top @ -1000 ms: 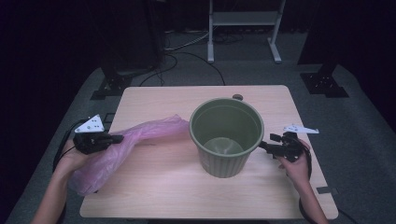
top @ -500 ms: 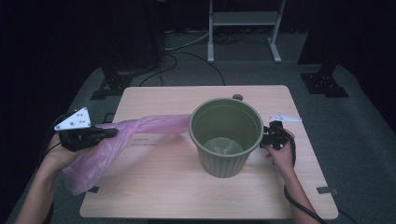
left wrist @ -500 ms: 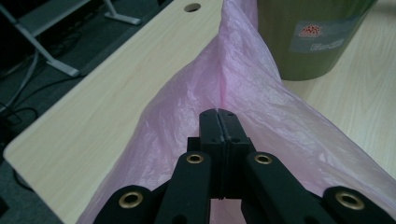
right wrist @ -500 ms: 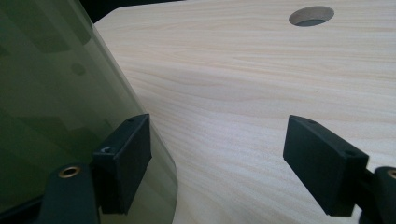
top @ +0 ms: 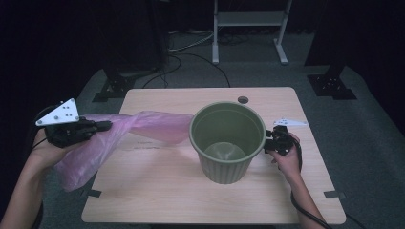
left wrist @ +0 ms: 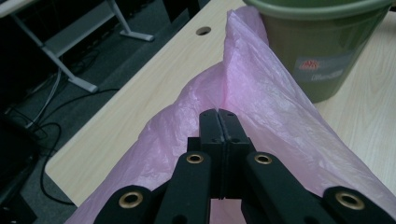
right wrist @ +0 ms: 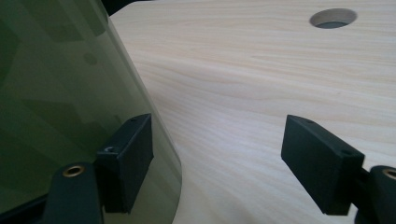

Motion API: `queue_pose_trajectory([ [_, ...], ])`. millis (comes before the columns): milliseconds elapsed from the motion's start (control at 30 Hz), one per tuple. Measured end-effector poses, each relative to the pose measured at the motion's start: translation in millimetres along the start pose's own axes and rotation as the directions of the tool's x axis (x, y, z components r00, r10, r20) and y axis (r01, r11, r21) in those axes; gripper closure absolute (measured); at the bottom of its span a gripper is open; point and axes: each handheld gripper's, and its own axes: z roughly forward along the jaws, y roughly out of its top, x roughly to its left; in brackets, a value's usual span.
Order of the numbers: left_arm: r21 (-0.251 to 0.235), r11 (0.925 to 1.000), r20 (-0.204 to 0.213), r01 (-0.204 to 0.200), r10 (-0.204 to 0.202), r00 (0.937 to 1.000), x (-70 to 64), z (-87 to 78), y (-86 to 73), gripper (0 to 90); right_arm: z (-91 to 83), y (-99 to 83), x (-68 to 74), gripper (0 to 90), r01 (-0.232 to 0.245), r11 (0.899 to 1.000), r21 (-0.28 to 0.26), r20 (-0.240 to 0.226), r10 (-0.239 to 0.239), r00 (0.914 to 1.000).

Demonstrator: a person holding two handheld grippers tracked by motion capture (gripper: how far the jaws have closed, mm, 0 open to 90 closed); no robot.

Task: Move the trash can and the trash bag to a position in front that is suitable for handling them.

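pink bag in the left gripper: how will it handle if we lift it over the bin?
Likely floppy: the pink bag sags and drapes off the table edge below the left hand-held gripper, whose jaws are shut on a fold. Probably very light, since the film looks thin and translucent. It may slip or bunch, because only a narrow pinch holds it near the green bin.

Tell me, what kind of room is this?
Probably a lab or studio for recording: a light wooden table on grey carpet, dark surroundings, black cables on the floor and a grey metal stand behind.
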Motion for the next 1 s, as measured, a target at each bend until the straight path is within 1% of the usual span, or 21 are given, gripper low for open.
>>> queue_pose_trajectory([
  [33, -0.004, 1.0000, -0.004, -0.003, 0.003, 1.0000, 0.2, -2.4, 2.4, 89.9, 0.1, -0.8, 1.8, 24.3, 0.002, 1.000, 0.003, -0.007, -0.002, 1.0000],
  [67, -0.010, 0.9999, -0.008, -0.004, 0.004, 1.0000, 0.5, -4.3, 4.1, 89.9, 0.5, -2.7, 5.6, 24.3, 0.013, 1.000, 0.007, -0.030, -0.013, 0.9995],
  [100, -0.012, 0.9999, -0.008, -0.006, 0.006, 0.9999, 0.7, -5.7, 5.4, 89.9, 0.5, -2.7, 5.6, 24.3, 0.013, 1.000, 0.007, -0.030, -0.013, 0.9995],
  [200, -0.018, 0.9997, -0.023, -0.015, 0.014, 0.9996, 1.7, -11.2, 11.7, 89.9, 1.1, -3.7, 10.6, 24.2, 0.032, 0.999, 0.023, -0.061, -0.030, 0.9977],
  [267, -0.026, 0.9995, -0.031, -0.019, 0.019, 0.9993, 2.9, -14.8, 16.1, 89.9, 1.2, -3.0, 11.1, 24.1, 0.039, 0.999, 0.026, -0.060, -0.037, 0.9975],
  [533, -0.043, 0.9982, -0.047, -0.042, 0.040, 0.9981, 5.0, -26.0, 32.3, 89.9, -0.5, -4.7, 7.8, 24.0, 0.032, 0.999, 0.028, -0.053, -0.030, 0.9981],
  [567, -0.041, 0.9979, -0.052, -0.050, 0.048, 0.9975, 5.7, -29.3, 35.3, 89.9, -1.0, -5.3, 7.3, 24.0, 0.033, 0.999, 0.026, -0.052, -0.032, 0.9981],
  [800, -0.054, 0.9968, -0.081, -0.059, 0.055, 0.9952, 8.4, -47.7, 48.1, 89.9, -6.6, -9.5, 3.4, 24.0, 0.025, 1.000, 0.015, -0.046, -0.025, 0.9986],
  [900, -0.063, 0.9959, -0.096, -0.065, 0.059, 0.9937, 8.6, -57.2, 54.0, 89.9, -7.7, -11.1, 2.8, 24.0, 0.023, 1.000, 0.010, -0.047, -0.023, 0.9986],
  [1000, -0.085, 0.9937, -0.106, -0.072, 0.063, 0.9923, 7.9, -66.8, 60.4, 89.9, -8.2, -12.8, 2.3, 24.0, 0.027, 1.000, 0.010, -0.047, -0.026, 0.9986],
])
